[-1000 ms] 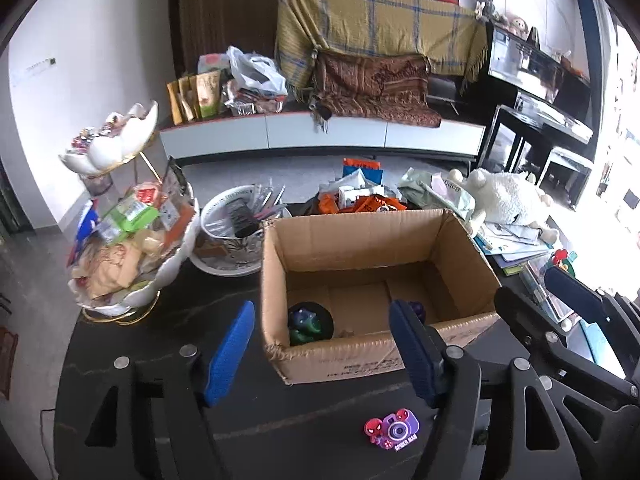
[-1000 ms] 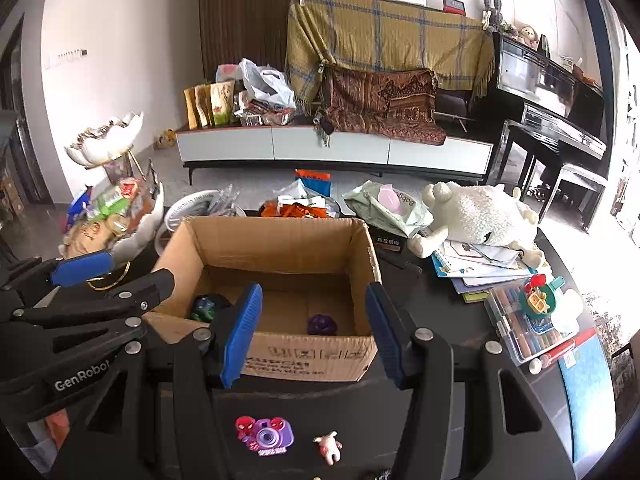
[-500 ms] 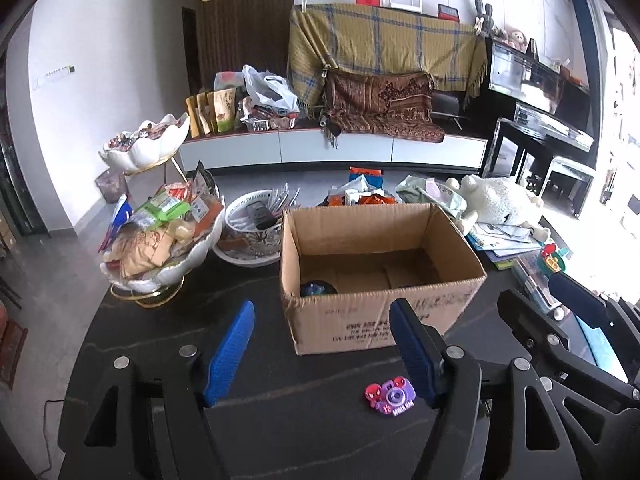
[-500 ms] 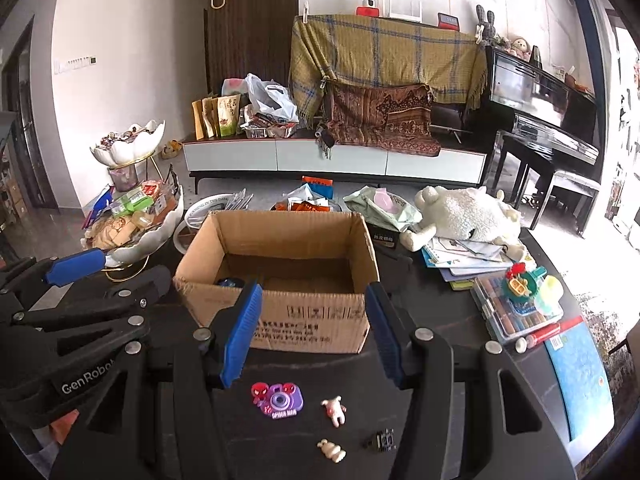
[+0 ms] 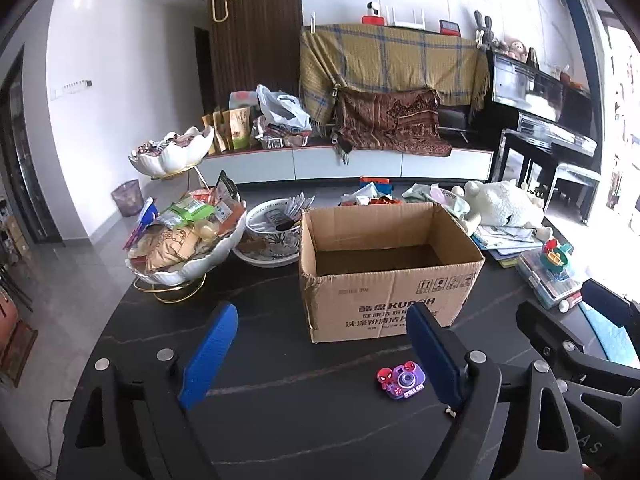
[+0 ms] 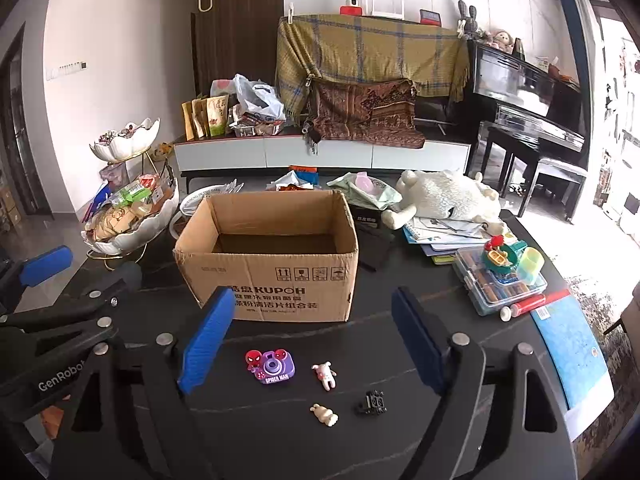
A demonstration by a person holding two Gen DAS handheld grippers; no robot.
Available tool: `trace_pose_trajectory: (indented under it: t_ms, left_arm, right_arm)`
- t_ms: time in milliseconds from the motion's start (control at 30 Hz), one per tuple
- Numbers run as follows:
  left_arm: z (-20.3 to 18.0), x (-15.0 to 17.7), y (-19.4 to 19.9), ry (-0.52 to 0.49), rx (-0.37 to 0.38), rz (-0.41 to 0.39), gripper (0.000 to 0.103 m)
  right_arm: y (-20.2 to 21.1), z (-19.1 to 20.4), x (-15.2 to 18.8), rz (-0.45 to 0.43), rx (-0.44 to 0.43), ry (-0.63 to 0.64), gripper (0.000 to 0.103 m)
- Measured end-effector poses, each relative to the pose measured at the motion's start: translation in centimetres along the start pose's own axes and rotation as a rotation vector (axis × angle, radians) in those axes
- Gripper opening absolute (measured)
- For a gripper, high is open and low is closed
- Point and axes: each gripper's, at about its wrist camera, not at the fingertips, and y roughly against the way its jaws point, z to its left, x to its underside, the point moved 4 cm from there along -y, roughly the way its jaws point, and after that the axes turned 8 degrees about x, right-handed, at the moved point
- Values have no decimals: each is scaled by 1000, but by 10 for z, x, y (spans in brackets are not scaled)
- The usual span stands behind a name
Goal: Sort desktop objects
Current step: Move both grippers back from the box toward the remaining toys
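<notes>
Our right tool and left tool are both opening, nothing between the jaws. Nearest on the bench lie small figurines that could skid from a pinch, then the purple toy camera; beyond stands the open box.

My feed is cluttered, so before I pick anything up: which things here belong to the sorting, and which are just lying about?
For the job:
- cardboard box
- purple toy camera
- two small figurines
- small black block piece

Probably just lying about:
- snack stand
- white plush toy
- papers
- clear case
</notes>
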Motion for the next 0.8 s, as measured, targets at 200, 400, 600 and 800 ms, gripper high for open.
trace_pose_trajectory:
  t_ms: [200,400,600,800]
  left_arm:
    - [-1,12,7,15,19,13,84]
    - [-8,24,13,-7,6,13,84]
    - [-15,34,17,-16,2,36,84]
    - [-15,45,18,-14,5,34,84]
  right_arm:
    - [10,-3,11,2,7,-5,83]
    - [16,-9,24,9,8,-18,85]
    - [20,-14,37,20,6,-23,85]
    - [23,-15,46,32,19,-4,85]
